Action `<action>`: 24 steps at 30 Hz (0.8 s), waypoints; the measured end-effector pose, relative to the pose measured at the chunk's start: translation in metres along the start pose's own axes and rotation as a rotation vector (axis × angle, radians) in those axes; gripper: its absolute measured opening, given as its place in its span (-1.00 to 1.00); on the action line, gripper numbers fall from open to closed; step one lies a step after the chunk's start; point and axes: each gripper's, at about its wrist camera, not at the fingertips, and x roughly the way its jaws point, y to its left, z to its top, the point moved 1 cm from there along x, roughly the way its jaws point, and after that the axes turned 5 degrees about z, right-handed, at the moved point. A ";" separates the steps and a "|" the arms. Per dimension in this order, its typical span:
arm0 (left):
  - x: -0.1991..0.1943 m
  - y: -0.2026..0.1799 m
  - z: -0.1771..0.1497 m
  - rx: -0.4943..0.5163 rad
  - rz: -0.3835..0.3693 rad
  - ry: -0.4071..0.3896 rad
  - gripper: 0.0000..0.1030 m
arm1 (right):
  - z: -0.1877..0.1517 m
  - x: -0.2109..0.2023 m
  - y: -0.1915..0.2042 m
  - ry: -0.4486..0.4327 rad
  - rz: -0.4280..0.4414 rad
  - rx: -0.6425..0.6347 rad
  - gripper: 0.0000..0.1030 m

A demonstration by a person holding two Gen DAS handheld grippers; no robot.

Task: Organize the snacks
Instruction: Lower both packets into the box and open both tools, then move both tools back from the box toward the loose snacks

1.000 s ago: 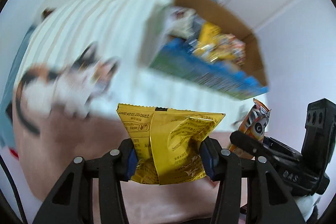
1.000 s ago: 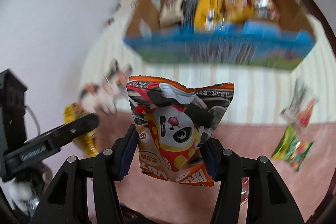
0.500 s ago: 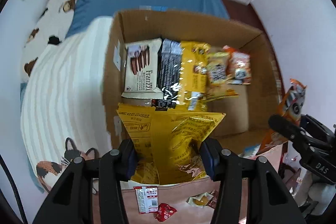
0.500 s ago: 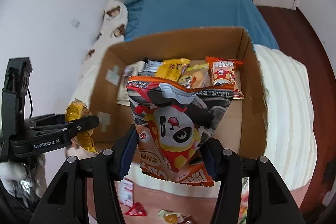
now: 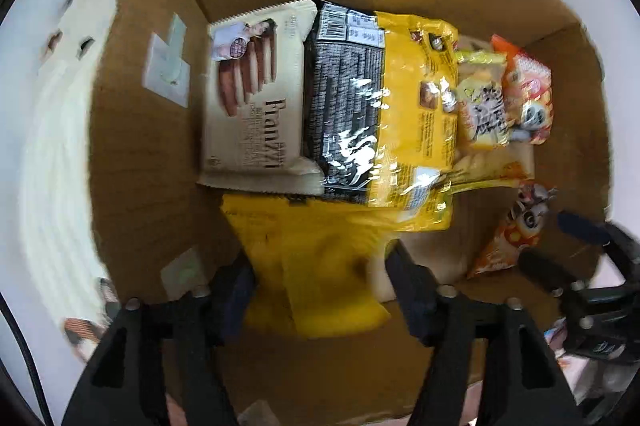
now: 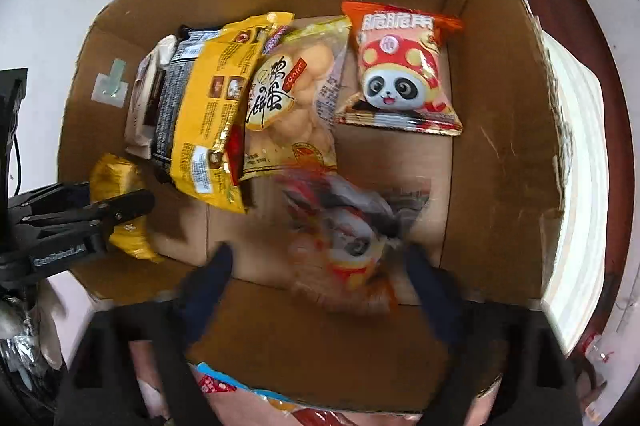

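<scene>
Both grippers reach into an open cardboard box (image 5: 136, 154) (image 6: 500, 154). My left gripper (image 5: 320, 282) is opening around a blurred yellow snack packet (image 5: 316, 262) that sits loose between its fingers above the box floor. My right gripper (image 6: 324, 278) is open, fingers spread wide, and a blurred orange panda snack bag (image 6: 352, 242) drops between them. Inside lie a white Franzzi biscuit pack (image 5: 252, 106), a black pack (image 5: 344, 114), a big yellow bag (image 5: 416, 130) (image 6: 212, 106), a pale puff bag (image 6: 292, 94) and an orange panda bag (image 6: 400, 70).
The box stands on a white striped blanket (image 5: 52, 154) (image 6: 580, 186). Its walls rise on all sides of the grippers. A blue-printed flap (image 6: 224, 382) and loose small snacks lie by the near edge. Each gripper shows in the other's view, left (image 6: 80, 222), right (image 5: 580, 258).
Both grippers moved down into the box with their packets. The jaws have widened and both packets are coming loose, blurred by motion.
</scene>
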 end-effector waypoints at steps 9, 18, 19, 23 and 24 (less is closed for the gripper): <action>-0.018 -0.018 -0.006 -0.011 -0.026 -0.072 0.80 | -0.008 -0.009 0.007 -0.039 -0.022 -0.018 0.80; -0.074 -0.024 -0.030 -0.013 0.007 -0.305 0.80 | -0.037 -0.057 0.002 -0.193 -0.059 -0.012 0.83; -0.081 -0.021 -0.032 -0.017 0.015 -0.329 0.80 | -0.041 -0.064 0.001 -0.217 -0.075 -0.014 0.85; -0.106 -0.024 -0.051 -0.031 0.028 -0.404 0.80 | -0.052 -0.096 0.003 -0.296 -0.103 -0.018 0.86; -0.112 -0.025 -0.056 -0.036 0.028 -0.418 0.80 | -0.054 -0.101 0.005 -0.311 -0.105 -0.018 0.86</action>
